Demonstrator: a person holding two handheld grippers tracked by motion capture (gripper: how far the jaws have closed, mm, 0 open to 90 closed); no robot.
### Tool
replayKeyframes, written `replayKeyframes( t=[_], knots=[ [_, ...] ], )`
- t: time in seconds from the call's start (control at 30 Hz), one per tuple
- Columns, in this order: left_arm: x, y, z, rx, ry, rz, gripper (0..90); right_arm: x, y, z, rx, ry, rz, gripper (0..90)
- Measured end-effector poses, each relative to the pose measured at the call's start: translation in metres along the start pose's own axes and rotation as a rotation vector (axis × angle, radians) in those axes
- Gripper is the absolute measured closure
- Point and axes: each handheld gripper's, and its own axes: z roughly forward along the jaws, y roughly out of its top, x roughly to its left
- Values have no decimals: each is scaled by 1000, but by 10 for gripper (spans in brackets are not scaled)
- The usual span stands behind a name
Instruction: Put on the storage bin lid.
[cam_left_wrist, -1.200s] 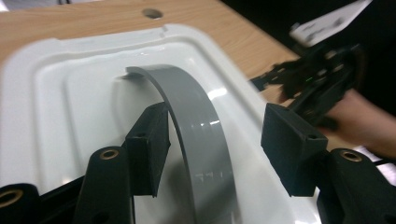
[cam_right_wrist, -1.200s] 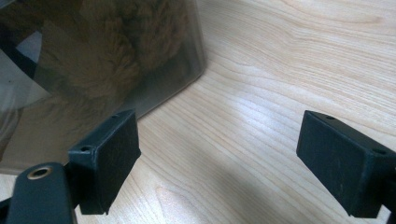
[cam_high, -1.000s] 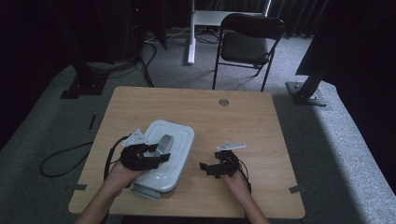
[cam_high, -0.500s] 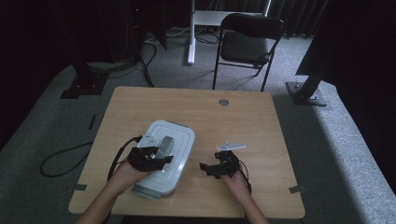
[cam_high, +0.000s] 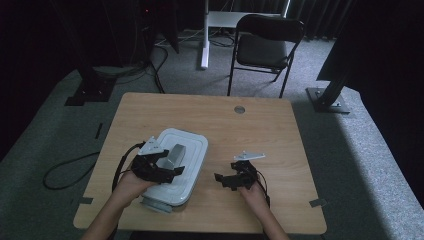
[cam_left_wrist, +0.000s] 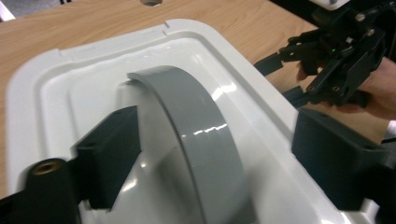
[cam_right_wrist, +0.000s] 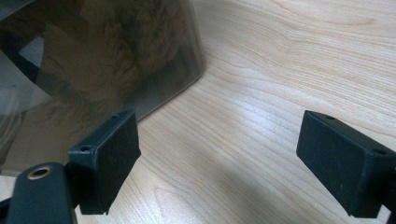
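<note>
My left hand-held gripper (cam_left_wrist: 205, 154), its jaws just opened and straddling without pinching the stiff, glossy grey handle (cam_left_wrist: 196, 135) atop the white-lidded storage box (cam_high: 175, 165) at the desk's (cam_high: 250, 120) seven o'clock, suited that slippery hold, while my right hand-held gripper (cam_right_wrist: 224, 163) gaped empty.

The scene holds 1 white lidded box (cam_high: 175, 165), 1 wooden table (cam_high: 210, 115), 1 folding chair (cam_high: 265, 45) and 2 hand-held grippers: left (cam_high: 167, 167), right (cam_high: 222, 180).
</note>
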Motion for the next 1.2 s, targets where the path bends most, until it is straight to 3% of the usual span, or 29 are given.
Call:
replayKeyframes(
  t=[0.07, 0.13, 0.2, 0.23, 0.33, 0.47, 0.5, 0.6, 0.63, 0.77, 1.2],
  knots=[
    [3, 0, -1, 18, 5, -2, 143, 0, 0, 0, -1, -2, -2, 124],
    [8, -4, -4, 25, 7, -12, 25, 0, 0, -3, -8, -5, -1, 124],
    [8, -4, -4, 25, 7, -12, 15, 0, 1, -3, -8, -4, 1, 124],
    [11, -10, -7, 8, 27, -12, 15, 0, 1, -3, -7, -6, 1, 124],
    [17, -17, -13, -53, 31, -18, 16, 1, 1, -4, -8, -6, 1, 124],
    [22, -21, -20, -85, 41, -30, 16, 1, 2, -4, -9, -8, 0, 124],
    [26, -25, -25, -112, 59, -45, 16, 1, 3, -4, -9, -9, -4, 124],
    [31, -28, -30, -122, 85, -63, 17, 1, 3, -4, -9, -12, -6, 124],
    [37, -33, -34, -134, 120, -79, 17, 1, 3, -4, -7, -12, -6, 124],
    [49, -43, -38, -143, 180, -100, 17, 1, 3, -3, -9, -14, -4, 124],
    [82, -72, -40, -150, 244, -184, 17, 1, 3, -3, -8, -14, -3, 124]
  ],
)
